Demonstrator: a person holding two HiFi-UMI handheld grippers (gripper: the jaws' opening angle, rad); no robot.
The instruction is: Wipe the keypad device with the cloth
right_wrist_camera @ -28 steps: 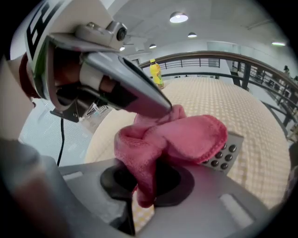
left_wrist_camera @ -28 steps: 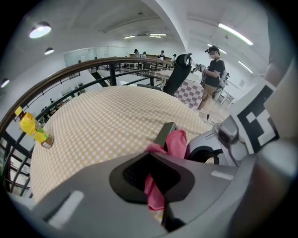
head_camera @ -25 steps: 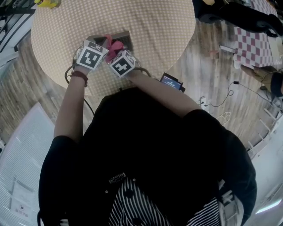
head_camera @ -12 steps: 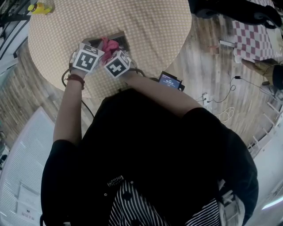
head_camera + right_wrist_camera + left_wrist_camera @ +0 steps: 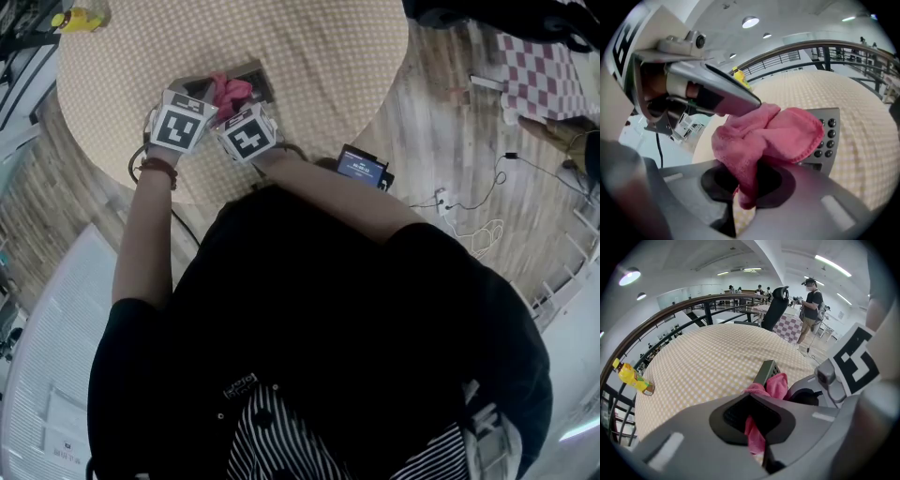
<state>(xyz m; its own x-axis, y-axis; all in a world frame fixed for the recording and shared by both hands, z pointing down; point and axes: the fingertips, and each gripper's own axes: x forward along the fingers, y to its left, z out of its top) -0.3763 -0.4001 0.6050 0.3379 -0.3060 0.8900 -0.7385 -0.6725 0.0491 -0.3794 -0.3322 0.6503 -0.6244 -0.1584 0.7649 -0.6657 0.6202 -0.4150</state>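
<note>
Head view: left gripper and right gripper sat tight together, cubes almost touching, at the near side of the round bench. Pink cloth was bunched at 12 o'clock of both cubes, on top of the grey keypad, which showed at 1 o'clock of the cloth. Yellow bottle stood well apart at 10 o'clock.

Left gripper view: fingers together, clamped on a strip of cloth running down between them. The rest of the cloth humped up ahead. The keypad's end poked out past it at 12 o'clock. Right gripper was just beside at 3 o'clock.

Right gripper view: fingers clamped on a fold of the cloth too. The wad covered the keypad's left part; button rows were bare at 3 o'clock. One left finger came in from 10 o'clock and met the top of the wad.

Risks, as judgement: both grippers held cloth and nothing pinned the keypad, so a wipe stroke would likely shove it across the bench rather than clean it. The two grips could pull against each other and tug the cloth out of one. With the cloth wadded, little of it met the keys, and hard pressure might push buttons.
</note>
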